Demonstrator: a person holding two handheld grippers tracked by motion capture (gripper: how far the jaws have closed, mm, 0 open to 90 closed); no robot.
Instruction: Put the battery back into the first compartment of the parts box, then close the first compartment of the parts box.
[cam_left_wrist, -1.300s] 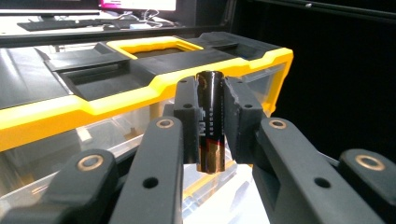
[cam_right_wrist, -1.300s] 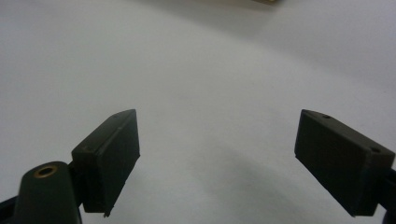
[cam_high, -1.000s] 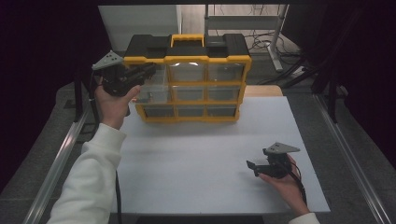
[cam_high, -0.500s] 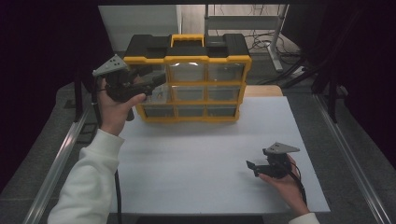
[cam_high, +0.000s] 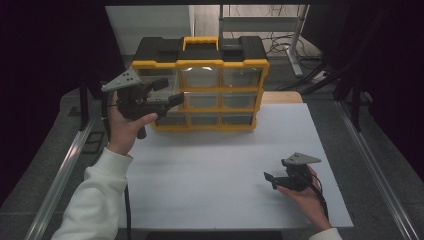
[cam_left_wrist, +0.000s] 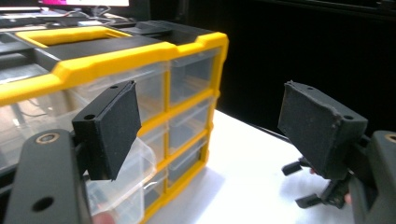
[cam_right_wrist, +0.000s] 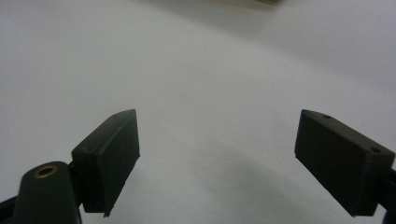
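Just beside left gripper (cam_high: 167, 92) fingers (cam_left_wrist: 114, 126): drawer organizer (cam_high: 220, 85).

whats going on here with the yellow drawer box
A person works at a white table with a gripper in each hand. The left gripper is up at the left column of the yellow and black drawer organizer, where a clear drawer juts out a little. Its jaws have just been opening and hold nothing. The right gripper rests open near the table's front right, apart from the organizer.

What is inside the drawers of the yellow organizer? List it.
The clear drawers of the organizer look empty where visible. The left column is partly covered by the left gripper, so its contents cannot be judged.
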